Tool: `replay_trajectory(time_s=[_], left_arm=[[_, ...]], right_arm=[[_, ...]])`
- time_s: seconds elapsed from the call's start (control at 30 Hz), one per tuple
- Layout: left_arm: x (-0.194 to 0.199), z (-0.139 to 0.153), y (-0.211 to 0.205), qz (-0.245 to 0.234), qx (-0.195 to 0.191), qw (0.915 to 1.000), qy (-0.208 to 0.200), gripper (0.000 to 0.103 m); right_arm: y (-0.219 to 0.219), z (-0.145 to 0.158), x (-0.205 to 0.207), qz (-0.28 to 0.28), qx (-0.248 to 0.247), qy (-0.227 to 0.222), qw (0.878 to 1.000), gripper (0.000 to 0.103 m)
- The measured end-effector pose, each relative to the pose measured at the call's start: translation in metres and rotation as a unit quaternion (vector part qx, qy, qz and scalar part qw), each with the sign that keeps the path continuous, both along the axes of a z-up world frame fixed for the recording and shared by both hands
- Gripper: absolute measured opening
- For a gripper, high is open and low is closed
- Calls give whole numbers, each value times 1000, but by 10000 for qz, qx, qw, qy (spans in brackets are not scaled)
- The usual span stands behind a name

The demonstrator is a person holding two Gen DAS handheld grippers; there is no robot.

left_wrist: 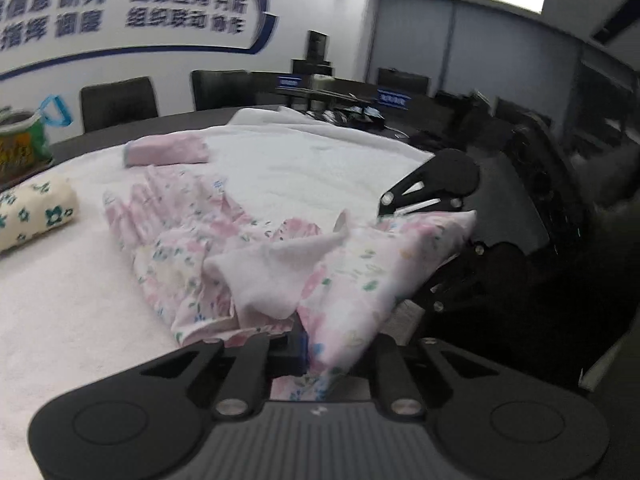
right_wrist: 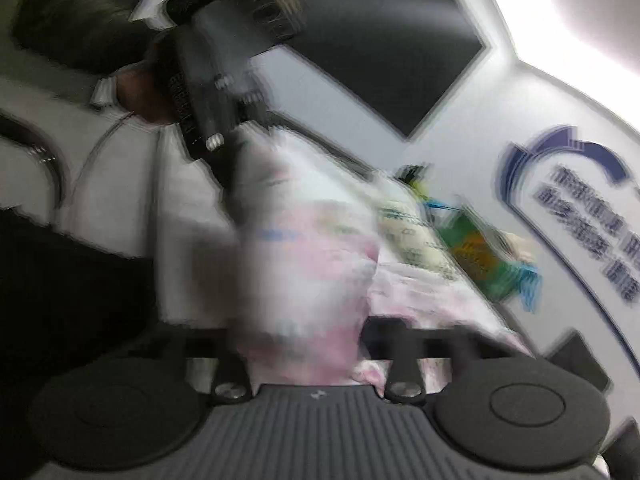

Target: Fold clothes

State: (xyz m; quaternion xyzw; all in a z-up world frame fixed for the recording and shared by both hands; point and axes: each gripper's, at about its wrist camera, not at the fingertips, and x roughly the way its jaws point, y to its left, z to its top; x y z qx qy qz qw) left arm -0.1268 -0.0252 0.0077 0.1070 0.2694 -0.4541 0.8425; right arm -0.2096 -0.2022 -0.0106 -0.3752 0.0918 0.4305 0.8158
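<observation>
Floral pink garment (left_wrist: 224, 248) half crumpled on white towel-covered table (left_wrist: 60, 320), near edge lifted. Left gripper (left_wrist: 308, 350) pinching garment's near hem. Right gripper (left_wrist: 404, 210) clamped on far corner of same cloth, at table's right edge. Right wrist view heavily blurred; pink cloth (right_wrist: 304, 280) running between fingers. Folded pink piece (left_wrist: 166, 153) and rolled cream floral piece (left_wrist: 34, 212) lying apart at left.

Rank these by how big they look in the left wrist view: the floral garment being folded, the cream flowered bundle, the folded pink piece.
1. Floral garment, largest by far, though it lies nearest the camera.
2. Cream flowered bundle, partly cut off at the frame edge.
3. Folded pink piece, close to the bundle in size and farther back, so unsure.
</observation>
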Motion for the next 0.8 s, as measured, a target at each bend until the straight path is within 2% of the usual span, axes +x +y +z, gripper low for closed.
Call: replay_trajectory(time_s=[0.1,0.17,0.23,0.27,0.33,0.47,0.57,0.6,0.67,0.7,0.77,0.8], left_arm=[[-29,2,10,-61,-52,9980,-625,33],[-50,3,24,66,-233,9905,-1352,48],[-52,-6,32,448,-214,9854,-1626,73],[-52,-11,35,649,-196,9824,-1743,76],[-41,-18,31,810,-234,9864,-1413,75],[-21,-22,8,474,-365,9952,-779,75],[-2,-27,-3,290,-481,9983,-127,72],[7,-30,-2,283,-626,9973,266,71],[30,-37,9,409,-1129,9852,1226,59],[41,-41,15,633,-1344,9753,1637,47],[56,-46,25,884,-1671,9556,2259,38],[63,-48,28,1024,-1796,9444,2558,32]], right_arm=[[-5,5,4,238,139,736,9969,8],[-15,10,11,131,466,1145,9922,7],[-26,13,20,3,746,1497,9859,7],[-31,15,24,-61,885,1672,9819,7],[-38,17,31,-157,1085,1957,9745,7],[-46,20,37,-123,1226,2337,9645,7],[-53,25,46,-89,1594,2837,9455,7],[-56,26,50,-137,1701,2990,9389,7],[-60,23,60,-328,1864,3339,9234,7],[-60,21,65,-480,1916,3517,9150,8],[-61,17,71,-785,2028,3748,9012,13],[-63,16,72,-909,2111,3758,8977,25]])
